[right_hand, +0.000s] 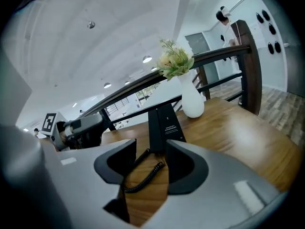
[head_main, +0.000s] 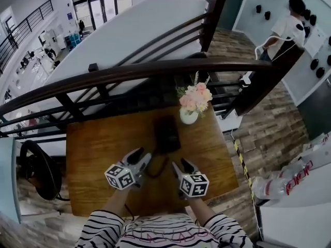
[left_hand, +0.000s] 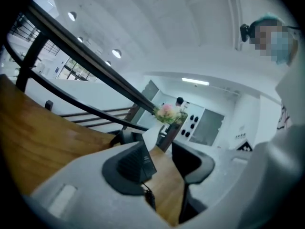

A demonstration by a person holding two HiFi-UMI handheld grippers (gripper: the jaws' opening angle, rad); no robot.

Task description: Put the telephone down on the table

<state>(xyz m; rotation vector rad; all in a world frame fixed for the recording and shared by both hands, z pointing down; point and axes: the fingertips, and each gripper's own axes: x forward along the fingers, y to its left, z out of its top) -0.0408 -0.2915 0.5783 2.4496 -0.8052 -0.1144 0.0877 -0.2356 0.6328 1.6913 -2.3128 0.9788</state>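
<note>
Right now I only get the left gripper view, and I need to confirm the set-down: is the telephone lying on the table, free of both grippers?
Observer: Yes. The head view shows the telephone lying flat on the wooden table, with nothing gripping it.
Operator: And the right gripper?
Observer: Its own view shows the right gripper open, with only the coiled cord lying on the table between its jaws.
</note>
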